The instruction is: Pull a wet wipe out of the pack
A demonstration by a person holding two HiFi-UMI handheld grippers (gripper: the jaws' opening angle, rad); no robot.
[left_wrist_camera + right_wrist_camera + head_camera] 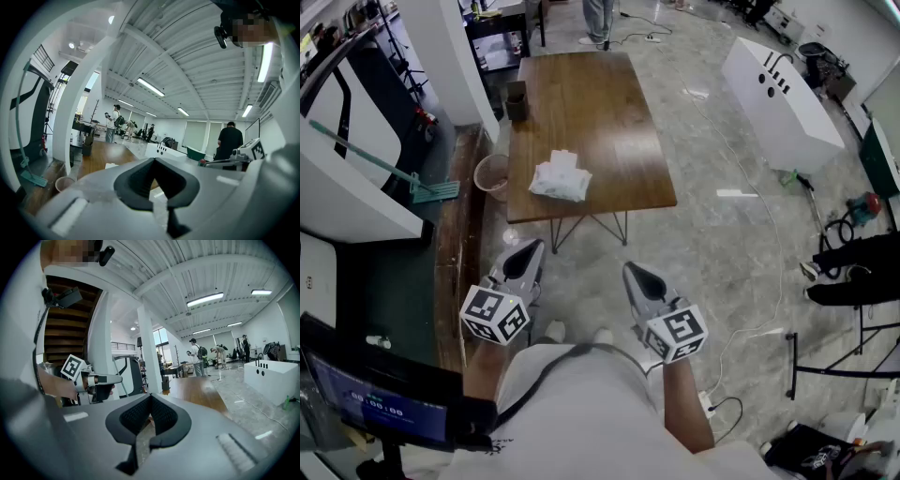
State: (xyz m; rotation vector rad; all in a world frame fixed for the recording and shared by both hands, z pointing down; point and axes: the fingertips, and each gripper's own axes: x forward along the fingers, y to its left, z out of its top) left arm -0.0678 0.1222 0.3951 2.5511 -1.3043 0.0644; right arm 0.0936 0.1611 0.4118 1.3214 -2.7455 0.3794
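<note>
Nearest, the left gripper [528, 251] and right gripper [636, 274] are held side by side close to the person's body above the grey floor [712, 244]. Each gripper's jaws are pressed together with nothing between them. Beyond them stands a wooden table [581, 103]. The wet wipe pack [560, 178] lies near the table's near edge, well apart from both grippers. A dark container [517, 101] sits at the far left edge.

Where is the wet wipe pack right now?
In the head view, the wet wipe pack lies on the wooden table, near its front edge and left of centre.
</note>
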